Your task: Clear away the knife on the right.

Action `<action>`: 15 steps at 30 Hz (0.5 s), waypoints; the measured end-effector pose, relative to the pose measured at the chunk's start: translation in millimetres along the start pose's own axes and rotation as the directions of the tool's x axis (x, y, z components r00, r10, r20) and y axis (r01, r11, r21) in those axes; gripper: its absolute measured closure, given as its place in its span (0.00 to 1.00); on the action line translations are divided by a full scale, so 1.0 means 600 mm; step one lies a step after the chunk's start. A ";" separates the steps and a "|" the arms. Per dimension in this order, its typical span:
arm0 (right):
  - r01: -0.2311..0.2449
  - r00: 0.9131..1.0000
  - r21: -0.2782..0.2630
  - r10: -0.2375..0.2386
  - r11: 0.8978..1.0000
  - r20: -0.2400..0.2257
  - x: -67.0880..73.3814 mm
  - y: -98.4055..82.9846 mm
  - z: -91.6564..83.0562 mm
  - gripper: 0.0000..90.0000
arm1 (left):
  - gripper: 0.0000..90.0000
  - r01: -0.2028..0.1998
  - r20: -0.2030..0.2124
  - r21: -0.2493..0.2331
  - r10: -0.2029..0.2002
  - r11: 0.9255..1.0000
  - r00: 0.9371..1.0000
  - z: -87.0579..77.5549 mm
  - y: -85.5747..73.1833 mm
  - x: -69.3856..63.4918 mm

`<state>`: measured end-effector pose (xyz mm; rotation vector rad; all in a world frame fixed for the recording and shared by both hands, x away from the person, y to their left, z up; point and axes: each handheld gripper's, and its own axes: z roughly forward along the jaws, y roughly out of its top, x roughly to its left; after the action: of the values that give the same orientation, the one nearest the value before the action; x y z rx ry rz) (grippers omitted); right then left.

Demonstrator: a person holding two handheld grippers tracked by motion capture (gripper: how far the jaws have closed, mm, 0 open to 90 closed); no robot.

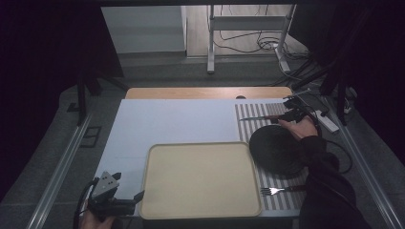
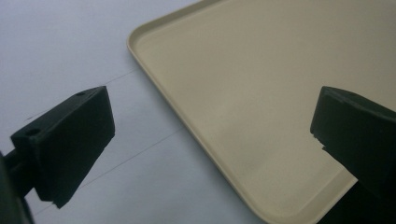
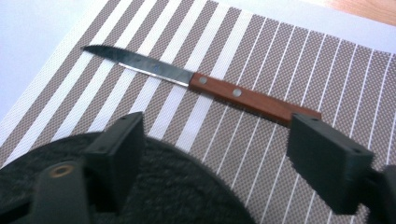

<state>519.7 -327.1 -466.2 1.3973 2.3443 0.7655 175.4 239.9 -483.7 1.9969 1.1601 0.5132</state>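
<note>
A knife [image 1: 260,118] with a brown wooden handle lies across the far part of a striped placemat [image 1: 248,107]. In the right gripper view the knife [image 3: 224,91] lies just beyond my right gripper [image 3: 217,128], its handle end running behind the right-hand jaw. The jaws stand apart and no pad presses on it. That right gripper [image 1: 282,117] hangs over the far rim of a black round plate [image 1: 277,149]. My left gripper [image 1: 138,200] rests open at the near left, beside a beige tray [image 1: 200,179]. Its jaws straddle the tray's [image 2: 261,84] left rim with nothing between them.
A fork [image 1: 279,190] lies on the placemat near the front edge, right of the tray. The black plate [image 3: 177,186] sits under the right gripper's jaws. A white sheet [image 1: 176,119] covers the table, with a wooden strip [image 1: 205,92] at the back.
</note>
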 end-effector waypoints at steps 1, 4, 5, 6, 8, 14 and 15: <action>0.000 1.000 0.000 0.000 1.000 0.000 0.000 0.000 0.000 0.29 | 0.00 -0.001 0.000 0.001 0.001 1.000 1.000 0.000 0.000 0.000; -0.004 1.000 -0.015 0.004 1.000 -0.006 -0.009 0.008 0.006 0.44 | 0.00 -0.004 0.000 0.002 0.004 1.000 1.000 0.001 0.000 -0.001; -0.007 1.000 -0.015 0.007 1.000 -0.013 -0.013 0.010 0.008 0.50 | 0.00 -0.005 0.000 0.004 0.005 1.000 1.000 0.001 0.000 -0.001; -0.009 1.000 -0.018 0.009 1.000 -0.017 -0.019 0.016 0.011 0.63 | 0.00 -0.006 -0.001 0.004 0.006 1.000 1.000 0.001 0.000 -0.001; -0.010 1.000 -0.017 0.010 1.000 -0.025 -0.022 0.018 0.012 0.69 | 0.00 -0.006 -0.002 0.005 0.006 1.000 1.000 0.001 0.001 -0.001; 0.064 0.997 0.001 -0.064 0.998 0.044 -0.038 0.031 0.028 1.00 | 0.00 -0.015 -0.005 0.014 0.015 1.000 1.000 0.002 0.001 -0.003; 0.064 0.997 0.001 -0.064 0.998 0.044 -0.038 0.031 0.028 1.00 | 0.00 -0.015 -0.005 0.014 0.015 1.000 1.000 0.002 0.001 -0.003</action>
<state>552.5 -335.4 -469.5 1.3188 2.3429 0.7103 175.5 238.0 -483.8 2.0180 1.1558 0.5196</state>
